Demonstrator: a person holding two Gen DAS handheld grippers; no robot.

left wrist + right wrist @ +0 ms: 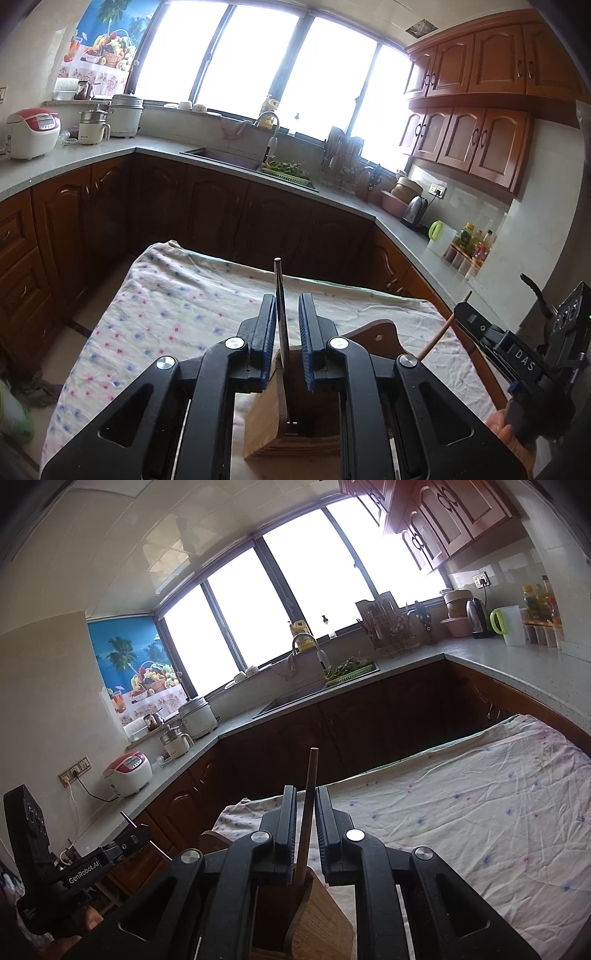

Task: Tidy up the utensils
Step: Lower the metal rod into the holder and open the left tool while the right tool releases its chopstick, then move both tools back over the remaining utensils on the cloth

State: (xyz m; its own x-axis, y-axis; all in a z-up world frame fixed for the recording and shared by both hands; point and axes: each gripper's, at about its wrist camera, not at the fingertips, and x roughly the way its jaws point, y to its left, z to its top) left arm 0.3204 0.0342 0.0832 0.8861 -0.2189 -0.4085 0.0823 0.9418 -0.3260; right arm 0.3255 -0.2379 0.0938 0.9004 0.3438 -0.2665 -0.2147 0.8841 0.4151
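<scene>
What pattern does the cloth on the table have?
The cloth is cream with small blue and pink flowers, clearest in the left wrist view.

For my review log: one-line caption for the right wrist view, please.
Right gripper, jaws slightly apart around a wooden chopstick standing in the wooden utensil holder on the floral cloth.

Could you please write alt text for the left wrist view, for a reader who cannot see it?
The left tool, jaws slightly apart, straddles a metal utensil standing in a wooden holder on a floral cloth; kitchen counters and bright windows lie beyond.
</scene>
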